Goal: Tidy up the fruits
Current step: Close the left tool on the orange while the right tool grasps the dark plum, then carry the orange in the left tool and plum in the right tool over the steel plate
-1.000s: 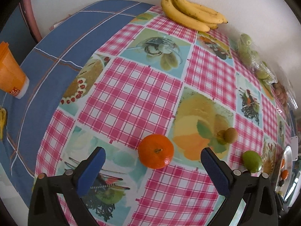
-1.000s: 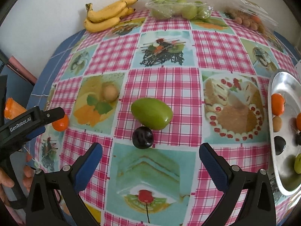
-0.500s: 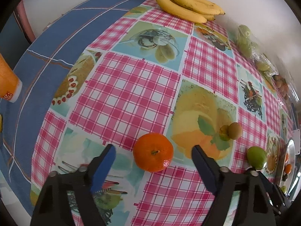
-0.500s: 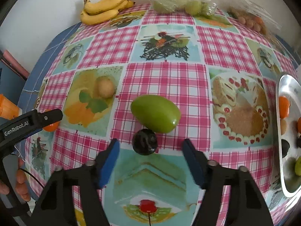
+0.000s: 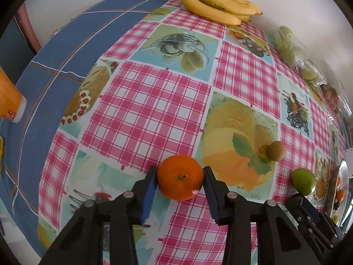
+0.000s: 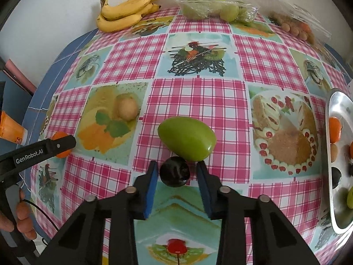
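Here the surface (image 6: 198, 101) carries a checked pink cloth with printed food pictures; a blue cloth (image 5: 55, 70) shows at its left edge. A metal tray (image 6: 337, 106) sits at the right edge and holds several small fruits, among them an orange one, a dark one and a green one. Against the far wall lie a bunch of bananas (image 6: 125, 11), a clear bag of green fruit (image 6: 211, 6) and, further right, a bag of small brown fruit (image 6: 295, 25).

Left gripper (image 5: 180, 182): jaws closing, blue pads touching both sides of the orange (image 5: 180, 177), which rests on the cloth. A hand (image 6: 21, 218) holds this gripper's handle, seen low left in the right wrist view.

Right gripper (image 6: 176, 174): jaws closed to their narrowest, with the dark plum (image 6: 175, 171) between the pads. The left pad touches it; contact on the right I cannot tell. The plum sits on the cloth, touching the near side of the green mango (image 6: 186, 138).

A small brown fruit (image 6: 126, 109) lies apart, to the left of the mango, between the two grippers. An orange carton (image 5: 8, 98) stands on the blue cloth.
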A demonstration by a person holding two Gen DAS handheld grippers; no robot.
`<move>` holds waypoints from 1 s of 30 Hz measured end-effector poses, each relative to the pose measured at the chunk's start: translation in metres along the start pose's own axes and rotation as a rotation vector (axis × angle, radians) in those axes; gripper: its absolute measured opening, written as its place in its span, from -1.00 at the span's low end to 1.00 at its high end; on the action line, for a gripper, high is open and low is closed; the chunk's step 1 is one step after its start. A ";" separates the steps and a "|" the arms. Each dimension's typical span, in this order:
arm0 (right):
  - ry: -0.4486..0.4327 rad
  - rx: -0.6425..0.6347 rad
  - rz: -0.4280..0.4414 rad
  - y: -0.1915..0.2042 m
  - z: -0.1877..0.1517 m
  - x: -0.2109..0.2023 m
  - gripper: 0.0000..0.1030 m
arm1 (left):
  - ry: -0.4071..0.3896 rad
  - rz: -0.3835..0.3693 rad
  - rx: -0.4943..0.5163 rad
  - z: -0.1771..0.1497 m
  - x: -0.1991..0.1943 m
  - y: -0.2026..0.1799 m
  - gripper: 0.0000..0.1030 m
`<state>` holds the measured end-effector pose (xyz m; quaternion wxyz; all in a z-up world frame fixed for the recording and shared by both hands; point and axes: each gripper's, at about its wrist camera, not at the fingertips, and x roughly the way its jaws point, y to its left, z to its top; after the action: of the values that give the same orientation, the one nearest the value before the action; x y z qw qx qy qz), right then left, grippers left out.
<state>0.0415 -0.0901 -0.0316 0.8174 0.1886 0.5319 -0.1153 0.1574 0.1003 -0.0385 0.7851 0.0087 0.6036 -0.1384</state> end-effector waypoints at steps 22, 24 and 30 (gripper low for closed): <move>-0.080 0.031 0.120 0.002 -0.004 -0.046 -0.46 | -0.137 -0.065 0.002 0.002 -0.054 -0.011 -0.17; -0.096 0.035 0.129 0.001 -0.003 -0.053 -0.46 | -0.150 -0.075 0.010 0.002 -0.059 -0.016 -0.17; -0.123 0.050 0.135 -0.006 -0.003 -0.070 -0.46 | -0.170 -0.086 0.046 -0.001 -0.068 -0.034 -0.17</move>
<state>0.0080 -0.0950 0.0300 0.8496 0.2369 0.4636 -0.0845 0.1324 0.0815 0.0314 0.8265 -0.0111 0.5312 -0.1858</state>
